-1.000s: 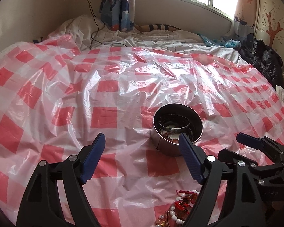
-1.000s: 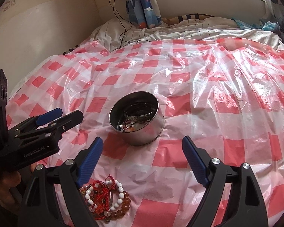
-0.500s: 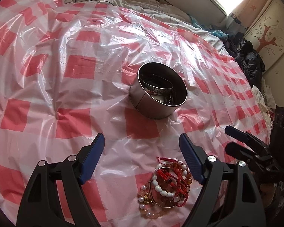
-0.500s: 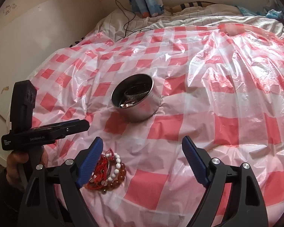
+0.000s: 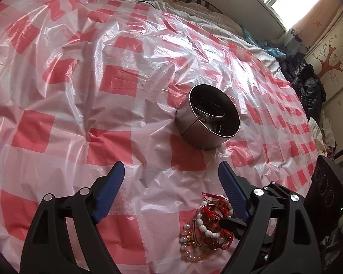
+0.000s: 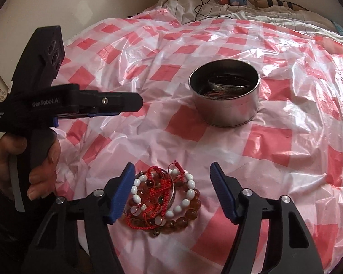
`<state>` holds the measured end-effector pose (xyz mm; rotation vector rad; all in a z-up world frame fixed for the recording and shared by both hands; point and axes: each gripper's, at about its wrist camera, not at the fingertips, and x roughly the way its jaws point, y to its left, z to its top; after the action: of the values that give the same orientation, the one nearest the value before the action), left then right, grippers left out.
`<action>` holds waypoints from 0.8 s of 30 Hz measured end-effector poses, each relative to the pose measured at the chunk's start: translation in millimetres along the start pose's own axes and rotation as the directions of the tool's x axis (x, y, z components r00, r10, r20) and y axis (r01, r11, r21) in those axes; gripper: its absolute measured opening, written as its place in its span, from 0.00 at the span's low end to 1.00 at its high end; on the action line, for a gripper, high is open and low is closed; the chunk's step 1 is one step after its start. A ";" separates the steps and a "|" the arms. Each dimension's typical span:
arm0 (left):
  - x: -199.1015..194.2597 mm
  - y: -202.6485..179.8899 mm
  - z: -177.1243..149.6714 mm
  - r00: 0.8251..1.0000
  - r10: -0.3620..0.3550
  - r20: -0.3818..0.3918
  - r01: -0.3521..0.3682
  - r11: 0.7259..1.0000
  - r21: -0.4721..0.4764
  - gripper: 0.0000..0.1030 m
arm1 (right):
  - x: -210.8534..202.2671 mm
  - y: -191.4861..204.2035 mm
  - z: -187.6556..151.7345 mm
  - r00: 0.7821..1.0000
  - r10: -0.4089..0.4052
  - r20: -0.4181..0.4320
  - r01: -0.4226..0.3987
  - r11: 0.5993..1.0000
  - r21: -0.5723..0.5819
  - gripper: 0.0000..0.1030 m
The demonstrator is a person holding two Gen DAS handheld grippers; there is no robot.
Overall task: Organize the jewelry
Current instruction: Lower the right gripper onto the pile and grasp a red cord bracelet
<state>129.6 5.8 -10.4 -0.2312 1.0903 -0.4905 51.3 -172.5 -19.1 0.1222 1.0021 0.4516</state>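
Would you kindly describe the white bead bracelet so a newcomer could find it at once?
On the red-and-white checked plastic sheet, look nearer than the round metal tin, between the right gripper fingers, at the jewelry pile. The white bead bracelet has opaque oval beads, unlike the amber beads and red cord.

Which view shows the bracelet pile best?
The right wrist view: the bracelet pile lies whole between the open fingers of the right tool. In the left wrist view the pile sits low, partly covered by the right tool's tip.
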 end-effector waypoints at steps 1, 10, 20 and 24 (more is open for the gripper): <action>-0.1 0.4 -0.4 1.000 0.003 0.000 -0.003 1.000 0.002 0.78 | 3.6 1.2 0.3 1.000 0.005 -0.010 -0.005 1.000 -0.004 0.52; 0.5 2.0 0.1 1.000 0.015 -0.006 -0.015 1.000 0.004 0.79 | -9.8 -16.4 3.7 0.990 0.124 0.063 -0.130 0.986 0.107 0.04; 9.1 -1.8 -1.0 0.999 0.005 -0.036 -0.004 1.000 0.024 0.80 | -28.6 -45.4 12.3 0.964 0.209 0.164 -0.244 0.941 0.236 0.04; 20.3 -18.3 -9.6 0.994 -0.039 -0.103 0.049 0.994 0.098 0.81 | -43.3 -66.7 11.7 0.950 0.196 0.244 -0.267 0.914 0.306 0.04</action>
<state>123.6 -19.5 -23.1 -0.1442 1.1573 -0.6001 62.0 -249.6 1.0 0.5923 0.8522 0.4706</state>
